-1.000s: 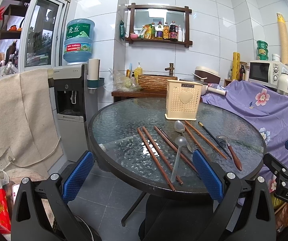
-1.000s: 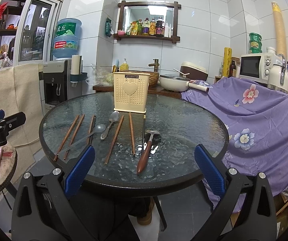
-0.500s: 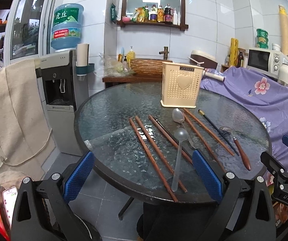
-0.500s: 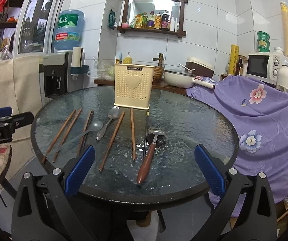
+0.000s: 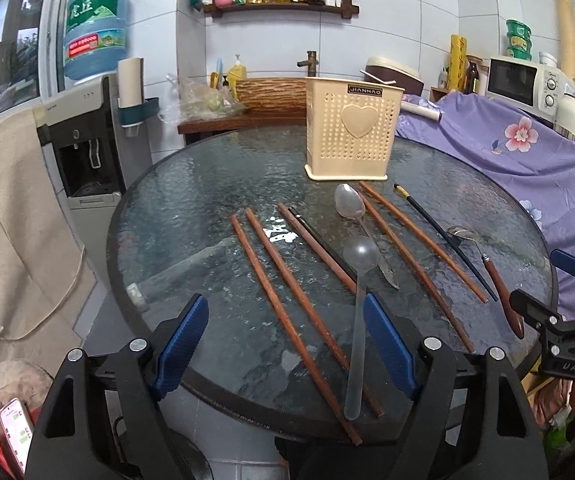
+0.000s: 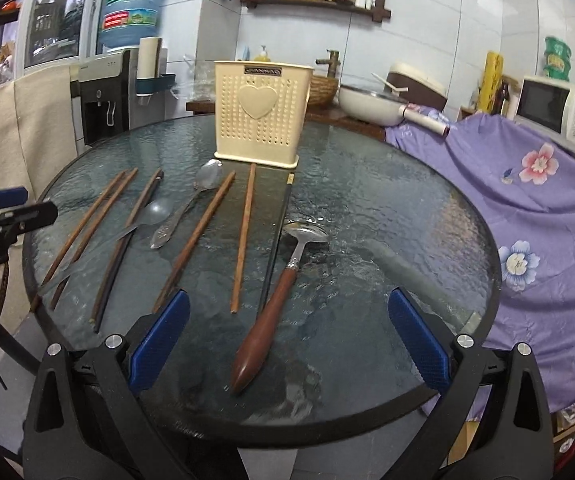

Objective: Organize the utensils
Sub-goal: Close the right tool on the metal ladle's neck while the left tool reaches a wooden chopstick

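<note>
A cream perforated utensil holder (image 5: 352, 135) stands at the back of the round glass table (image 5: 191, 200); it also shows in the right wrist view (image 6: 260, 114). Several brown chopsticks (image 5: 287, 312), a clear plastic spoon (image 5: 358, 320), a metal spoon (image 5: 351, 208), a black chopstick (image 5: 443, 236) and a wooden-handled spoon (image 6: 271, 312) lie in front of it. My left gripper (image 5: 287, 344) is open over the table's near edge, around the leftmost chopsticks. My right gripper (image 6: 287, 338) is open, with the wooden-handled spoon's handle between its fingers.
A purple flowered cloth (image 6: 527, 184) covers furniture right of the table. A water dispenser (image 5: 83, 136) stands at the left. A counter with a basket, pan and rice cooker (image 6: 415, 84) is behind. A microwave (image 6: 555, 108) sits at the far right.
Both grippers have moved forward and closer to the table, so the utensils now lie between their open fingers.
</note>
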{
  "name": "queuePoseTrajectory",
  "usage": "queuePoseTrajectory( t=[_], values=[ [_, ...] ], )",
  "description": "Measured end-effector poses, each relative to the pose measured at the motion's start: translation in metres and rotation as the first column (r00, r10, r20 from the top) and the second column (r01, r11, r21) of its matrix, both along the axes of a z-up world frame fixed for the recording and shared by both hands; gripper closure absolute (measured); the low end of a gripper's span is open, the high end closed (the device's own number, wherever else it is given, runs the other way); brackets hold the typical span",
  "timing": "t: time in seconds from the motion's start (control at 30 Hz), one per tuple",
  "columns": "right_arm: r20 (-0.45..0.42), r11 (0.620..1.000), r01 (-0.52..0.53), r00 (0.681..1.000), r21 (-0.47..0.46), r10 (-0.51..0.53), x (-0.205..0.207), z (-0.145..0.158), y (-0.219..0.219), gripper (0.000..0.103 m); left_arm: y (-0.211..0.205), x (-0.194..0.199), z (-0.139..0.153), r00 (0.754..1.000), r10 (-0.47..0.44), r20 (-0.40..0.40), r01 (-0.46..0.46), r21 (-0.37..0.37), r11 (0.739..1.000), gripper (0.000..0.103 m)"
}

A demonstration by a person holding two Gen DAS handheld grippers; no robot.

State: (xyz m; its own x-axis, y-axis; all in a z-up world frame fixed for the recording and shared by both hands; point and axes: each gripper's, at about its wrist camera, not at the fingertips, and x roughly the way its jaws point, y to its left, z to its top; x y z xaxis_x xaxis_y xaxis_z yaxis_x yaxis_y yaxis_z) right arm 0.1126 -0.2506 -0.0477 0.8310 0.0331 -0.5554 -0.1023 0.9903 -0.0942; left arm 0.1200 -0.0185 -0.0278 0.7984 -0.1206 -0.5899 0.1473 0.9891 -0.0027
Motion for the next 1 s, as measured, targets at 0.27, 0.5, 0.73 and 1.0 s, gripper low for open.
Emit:
queuePoseTrajectory(
  t=[0.27,0.5,0.73,1.0],
  values=[
    [-0.047,1.000,0.027,0.999,-0.001,-0.027,0.032,0.003,-0.009,0.006,0.011,0.028,-0.005,0.999,0.006,-0.054,-0.006,0.005,1.000,0.036],
    [-0.118,0.998,0.054,0.992,0.036,-0.050,0.062,-0.002,-0.021,0.019,0.021,0.054,-0.009,0.993,0.022,-0.113,-0.025,-0.019,1.000,0.048],
    [-0.181,0.996,0.076,0.981,0.037,-0.068,0.088,-0.005,-0.023,0.029,0.017,0.071,-0.011,0.992,0.007,-0.126,-0.007,0.002,1.000,0.050],
    [-0.247,0.996,0.082,0.966,0.024,-0.073,0.104,-0.012,-0.019,0.037,0.023,0.086,-0.015,0.987,0.013,-0.160,-0.012,0.005,1.000,0.058]
  ],
)
